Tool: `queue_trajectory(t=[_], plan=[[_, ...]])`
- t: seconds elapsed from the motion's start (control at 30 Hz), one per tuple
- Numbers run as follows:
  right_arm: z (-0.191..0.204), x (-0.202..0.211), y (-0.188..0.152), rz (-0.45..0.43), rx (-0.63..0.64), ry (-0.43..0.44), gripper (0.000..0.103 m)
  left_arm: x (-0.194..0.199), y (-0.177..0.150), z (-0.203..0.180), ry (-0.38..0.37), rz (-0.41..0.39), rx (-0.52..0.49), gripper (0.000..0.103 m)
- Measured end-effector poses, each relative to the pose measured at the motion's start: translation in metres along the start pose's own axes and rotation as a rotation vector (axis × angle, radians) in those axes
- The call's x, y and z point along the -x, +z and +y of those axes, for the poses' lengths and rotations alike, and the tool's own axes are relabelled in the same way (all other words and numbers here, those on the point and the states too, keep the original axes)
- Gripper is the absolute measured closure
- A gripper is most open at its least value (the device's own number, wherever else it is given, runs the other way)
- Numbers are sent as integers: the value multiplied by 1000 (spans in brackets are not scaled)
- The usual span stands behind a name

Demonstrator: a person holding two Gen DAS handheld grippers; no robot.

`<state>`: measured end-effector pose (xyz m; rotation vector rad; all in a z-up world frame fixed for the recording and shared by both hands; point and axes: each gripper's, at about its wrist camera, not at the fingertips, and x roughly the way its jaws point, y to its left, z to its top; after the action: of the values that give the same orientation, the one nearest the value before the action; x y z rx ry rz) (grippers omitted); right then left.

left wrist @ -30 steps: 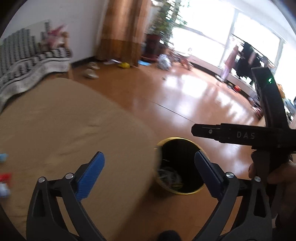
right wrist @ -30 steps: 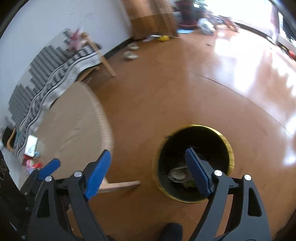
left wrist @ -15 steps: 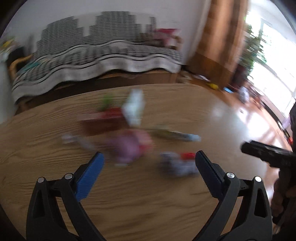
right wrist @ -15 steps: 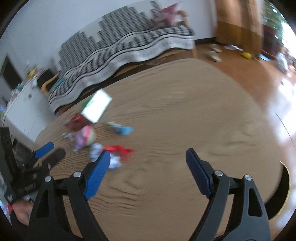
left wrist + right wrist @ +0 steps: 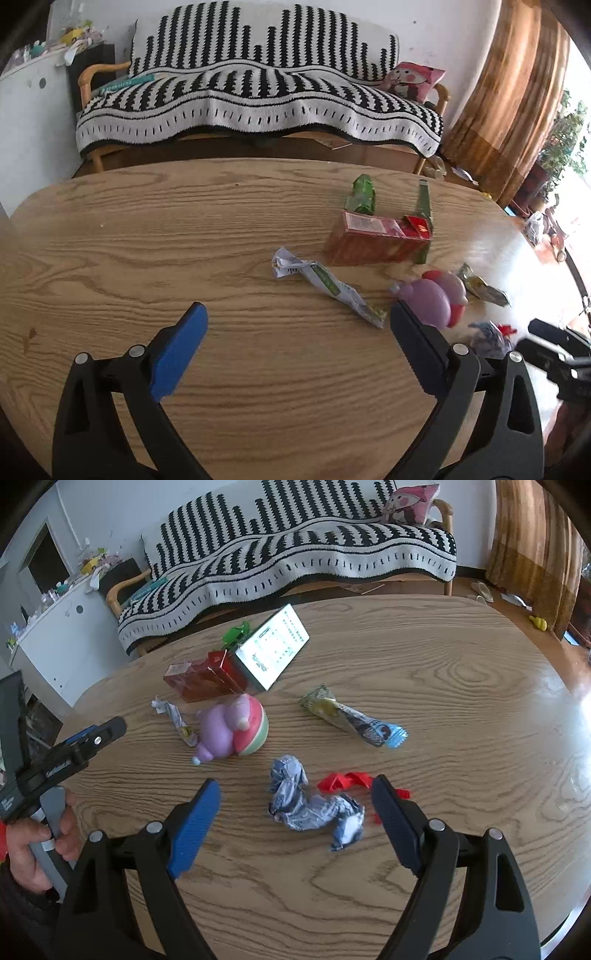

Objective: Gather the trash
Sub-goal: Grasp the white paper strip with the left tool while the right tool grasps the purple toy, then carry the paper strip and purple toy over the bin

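Right gripper (image 5: 293, 821) wide open, empty, above crumpled blue-white foil wrapper (image 5: 312, 806) on oval wood-grain counter (image 5: 461, 701). Left gripper (image 5: 297, 349) wide open, empty, over bare counter beside twisted white-green wrapper (image 5: 327, 288).

No legible text, calendar card (image 5: 271, 651) print and red box (image 5: 376, 240) label too blurred

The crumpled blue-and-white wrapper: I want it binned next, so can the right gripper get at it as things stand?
Probably yes. The right gripper is open, the crumpled blue-and-white wrapper lies between its fingers, and only the red scrap lies close.
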<state>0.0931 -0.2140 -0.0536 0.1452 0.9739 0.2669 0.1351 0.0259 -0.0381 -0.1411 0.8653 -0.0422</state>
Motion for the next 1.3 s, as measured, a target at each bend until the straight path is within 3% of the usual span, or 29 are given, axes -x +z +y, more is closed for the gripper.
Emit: queue_trajectory(t=[0.37, 0.43, 0.5, 0.53, 0.57, 0.6, 0.7, 0.9, 1.13, 1.17, 1.2, 1.3], plan=[[3, -12, 5, 7, 27, 2, 22, -57, 8, -19, 53, 57, 76, 7], [7, -13, 7, 5, 36, 6, 22, -60, 7, -20, 62, 59, 64, 11], [12, -16, 9, 7, 43, 17, 22, -64, 5, -20, 60, 74, 56, 42], [15, -18, 10, 8, 46, 21, 22, -63, 5, -21, 64, 66, 42, 46], [18, -20, 12, 8, 50, 25, 22, -62, 5, -20, 48, 64, 33, 69], [21, -22, 14, 8, 52, 30, 22, -61, 6, -19, 12, 73, 38, 83], [33, -31, 19, 19, 59, 44, 22, -52, 6, -18, 27, 73, 30, 100], [54, -60, 30, 54, 71, 53, 19, -27, 4, -10, 36, 36, -3, 102], [69, -92, 37, 84, 92, 4, 19, 0, 1, -5, 42, 3, -32, 102], [70, -96, 37, 88, 91, 0, 23, 1, 1, -6, 43, 1, -36, 102], [70, -97, 36, 88, 94, -4, 40, 2, 0, -7, 43, 0, -41, 102], [70, -89, 35, 82, 103, 23, 46, 5, -1, -13, 36, 1, -62, 102]])
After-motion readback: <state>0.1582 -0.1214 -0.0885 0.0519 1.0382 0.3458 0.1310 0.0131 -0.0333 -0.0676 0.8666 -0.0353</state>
